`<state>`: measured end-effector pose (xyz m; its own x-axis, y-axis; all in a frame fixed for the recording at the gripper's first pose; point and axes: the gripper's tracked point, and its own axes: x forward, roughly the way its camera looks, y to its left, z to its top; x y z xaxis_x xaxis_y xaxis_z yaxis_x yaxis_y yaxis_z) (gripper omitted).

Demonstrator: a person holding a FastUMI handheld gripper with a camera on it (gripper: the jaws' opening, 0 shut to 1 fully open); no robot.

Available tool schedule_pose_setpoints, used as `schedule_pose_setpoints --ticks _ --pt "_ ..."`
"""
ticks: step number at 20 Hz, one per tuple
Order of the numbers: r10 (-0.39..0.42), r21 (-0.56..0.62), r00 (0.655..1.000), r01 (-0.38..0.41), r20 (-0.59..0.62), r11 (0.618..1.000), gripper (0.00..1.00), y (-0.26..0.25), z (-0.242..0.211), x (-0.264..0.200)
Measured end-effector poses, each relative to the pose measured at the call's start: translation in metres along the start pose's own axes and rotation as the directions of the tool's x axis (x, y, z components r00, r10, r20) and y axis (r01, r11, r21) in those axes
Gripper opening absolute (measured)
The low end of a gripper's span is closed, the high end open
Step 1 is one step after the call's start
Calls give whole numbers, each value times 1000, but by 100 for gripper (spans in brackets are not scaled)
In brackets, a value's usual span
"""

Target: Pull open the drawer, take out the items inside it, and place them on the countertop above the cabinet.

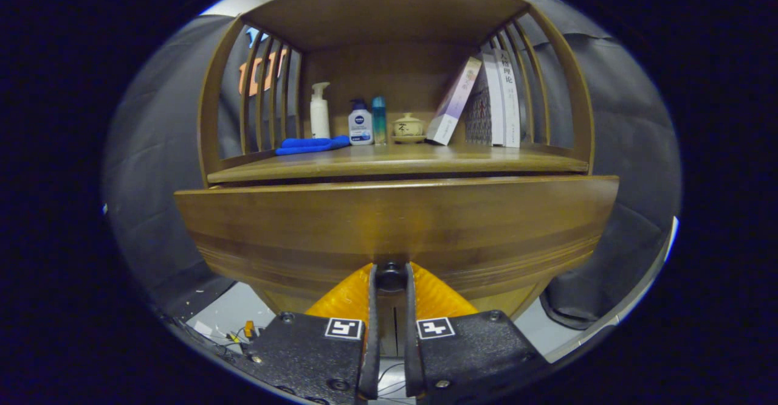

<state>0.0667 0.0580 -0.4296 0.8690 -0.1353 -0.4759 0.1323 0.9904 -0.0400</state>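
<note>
A brown wooden drawer front (395,225) fills the space just ahead of me, below the cabinet's countertop (395,162). A small dark round knob (390,276) sits at the drawer's lower middle. My gripper (389,280) has its two orange-backed fingers (349,298) pressed on either side of that knob, shut on it. The drawer front stands a little forward of the countertop's edge. The inside of the drawer is hidden behind the front panel.
On the countertop stand a white pump bottle (319,112), a lotion bottle (360,123), a teal bottle (379,119), a small lidded pot (408,127) and leaning books (486,98). A blue cloth (311,145) lies at the left. Slatted wooden sides enclose the shelf. Cables lie on the floor.
</note>
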Motion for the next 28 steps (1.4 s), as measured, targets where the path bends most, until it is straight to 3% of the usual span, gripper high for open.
schedule_pose_setpoints --ticks 20,28 --pt "22 -67 1000 -22 -8 997 20 1 -40 -89" --pt "64 -93 998 -66 -30 993 20 3 -54 -116"
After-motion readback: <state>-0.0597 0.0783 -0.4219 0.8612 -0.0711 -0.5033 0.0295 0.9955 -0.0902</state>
